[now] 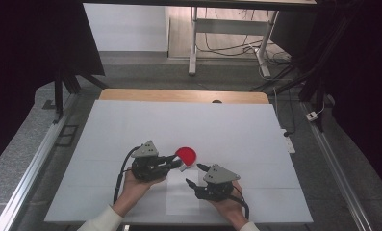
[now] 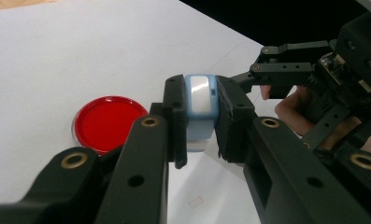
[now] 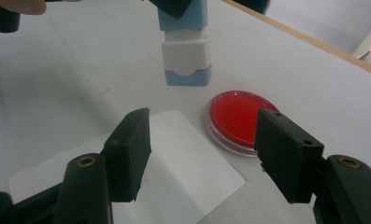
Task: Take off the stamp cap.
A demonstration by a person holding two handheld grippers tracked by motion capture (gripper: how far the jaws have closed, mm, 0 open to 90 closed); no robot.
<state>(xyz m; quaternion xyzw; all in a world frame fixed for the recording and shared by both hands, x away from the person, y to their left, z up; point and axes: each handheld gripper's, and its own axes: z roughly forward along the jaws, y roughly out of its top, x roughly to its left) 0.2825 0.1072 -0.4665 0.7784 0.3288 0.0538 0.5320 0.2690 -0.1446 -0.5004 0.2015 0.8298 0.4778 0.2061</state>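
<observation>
The high view shows the left gripper holding a small blue and white stamp above the white surface, between a round red ink pad and a sheet of paper. In the left gripper view the jaws are pinching the stamp's blue upper body from both sides, and the stamp hangs roughly upright with its base pointing down.

The right gripper waits just beside it, jaws spread wide and holding nothing, over the near part of the paper.

The main risk appears to be the grip itself. The jaws hold only the smooth upper part of the stamp, so a push down onto the ink pad or the paper could make it slide up between the jaws or tip sideways, giving a smeared or partial print.

The paper lies loose. If the stamp sticks to it when lifted, the sheet may come up or shift unless the right gripper presses it flat.

The ink pad sits close to the paper's corner, so a careless sweep of either gripper could knock it or drag red ink across the surface.
</observation>
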